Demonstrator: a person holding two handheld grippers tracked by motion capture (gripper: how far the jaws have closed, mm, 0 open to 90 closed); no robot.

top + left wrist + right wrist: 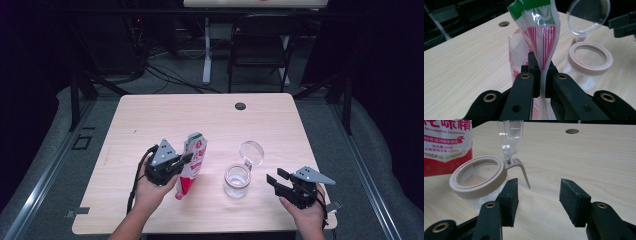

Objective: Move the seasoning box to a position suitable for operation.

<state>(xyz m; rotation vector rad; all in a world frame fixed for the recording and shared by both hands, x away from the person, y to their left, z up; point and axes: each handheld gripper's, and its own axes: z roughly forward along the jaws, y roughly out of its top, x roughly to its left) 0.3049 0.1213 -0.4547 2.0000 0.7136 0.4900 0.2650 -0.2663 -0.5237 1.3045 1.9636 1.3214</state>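
Pouch pinched in the left gripper (540, 75), jar standing open beside it.

Its jaws are closed tight on the thin plastic of the red, white and green pouch (192, 162), held upright over the wooden table (150, 120), left of the clear jar (236, 181). The right gripper (539, 200) waits with jaws wide apart, nothing between them, just right of the jar's tan rim and flipped-up lid (251, 151). The pouch reads "Monosodium Glutamate" under large Chinese characters, their tops cut off; the smaller print is too fine to read.
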